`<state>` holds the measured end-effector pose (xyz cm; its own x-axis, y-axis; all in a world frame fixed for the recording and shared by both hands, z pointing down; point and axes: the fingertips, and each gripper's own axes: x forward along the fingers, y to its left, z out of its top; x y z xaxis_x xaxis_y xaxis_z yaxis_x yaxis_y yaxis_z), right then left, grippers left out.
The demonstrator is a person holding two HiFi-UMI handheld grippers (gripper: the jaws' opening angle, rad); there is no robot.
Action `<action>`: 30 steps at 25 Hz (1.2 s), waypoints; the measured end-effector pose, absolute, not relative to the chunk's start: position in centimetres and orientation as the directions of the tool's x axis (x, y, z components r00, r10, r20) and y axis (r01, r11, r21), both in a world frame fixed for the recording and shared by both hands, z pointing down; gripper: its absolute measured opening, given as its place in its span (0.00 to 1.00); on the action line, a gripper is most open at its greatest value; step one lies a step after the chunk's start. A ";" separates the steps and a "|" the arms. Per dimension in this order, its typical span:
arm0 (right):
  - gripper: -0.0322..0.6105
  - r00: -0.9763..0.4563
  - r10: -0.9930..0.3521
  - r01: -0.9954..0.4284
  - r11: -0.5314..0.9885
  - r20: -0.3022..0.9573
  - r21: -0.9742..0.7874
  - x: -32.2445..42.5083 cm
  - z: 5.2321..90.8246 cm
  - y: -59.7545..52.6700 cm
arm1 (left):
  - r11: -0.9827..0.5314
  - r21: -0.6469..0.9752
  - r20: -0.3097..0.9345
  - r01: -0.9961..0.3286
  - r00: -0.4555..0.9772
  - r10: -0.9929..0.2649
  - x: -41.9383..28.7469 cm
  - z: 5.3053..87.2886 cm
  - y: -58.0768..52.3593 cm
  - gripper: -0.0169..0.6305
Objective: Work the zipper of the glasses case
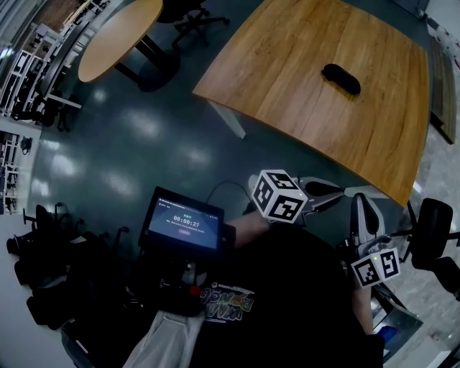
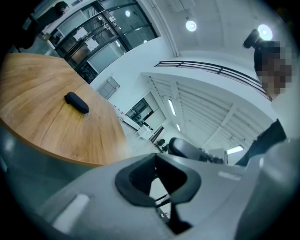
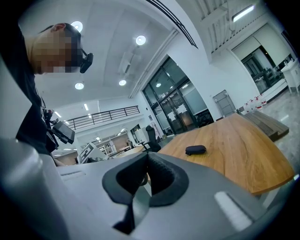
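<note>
The black glasses case (image 1: 340, 79) lies zipped and alone on the far part of a large wooden table (image 1: 287, 108). Both grippers are held close to my body, short of the table's near edge and well away from the case. My left gripper (image 1: 327, 191) sits beside its marker cube, jaws shut and empty. My right gripper (image 1: 364, 205) is just right of it, also shut on nothing. In the left gripper view the case (image 2: 76, 102) is small at upper left, beyond the shut left gripper (image 2: 154, 157). In the right gripper view the case (image 3: 195, 150) lies past the shut right gripper (image 3: 146, 164).
A tablet (image 1: 183, 223) showing a timer stands at lower left, near my torso. An oval wooden table (image 1: 118, 36) and office chairs (image 1: 198, 18) are at the back left. A dark chair (image 1: 435, 230) stands at the right. Dark green floor lies between me and the table.
</note>
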<state>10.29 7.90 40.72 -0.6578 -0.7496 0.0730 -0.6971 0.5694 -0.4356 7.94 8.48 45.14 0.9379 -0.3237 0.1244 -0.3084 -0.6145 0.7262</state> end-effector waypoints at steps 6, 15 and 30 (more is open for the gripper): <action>0.06 -0.669 -0.740 -0.687 0.582 0.069 -0.435 10.1 40.6 7.5 | -0.606 0.729 0.129 -0.319 0.933 -0.335 7.8 45.2 8.1 0.03; 0.06 -0.667 -0.743 -0.687 0.581 0.059 -0.437 10.1 40.6 7.3 | -0.610 0.725 0.127 -0.320 0.933 -0.338 7.6 45.2 7.9 0.03; 0.06 -0.664 -0.744 -0.693 0.576 0.072 -0.433 10.2 40.6 7.6 | -0.611 0.729 0.121 -0.308 0.937 -0.328 8.0 45.2 8.3 0.03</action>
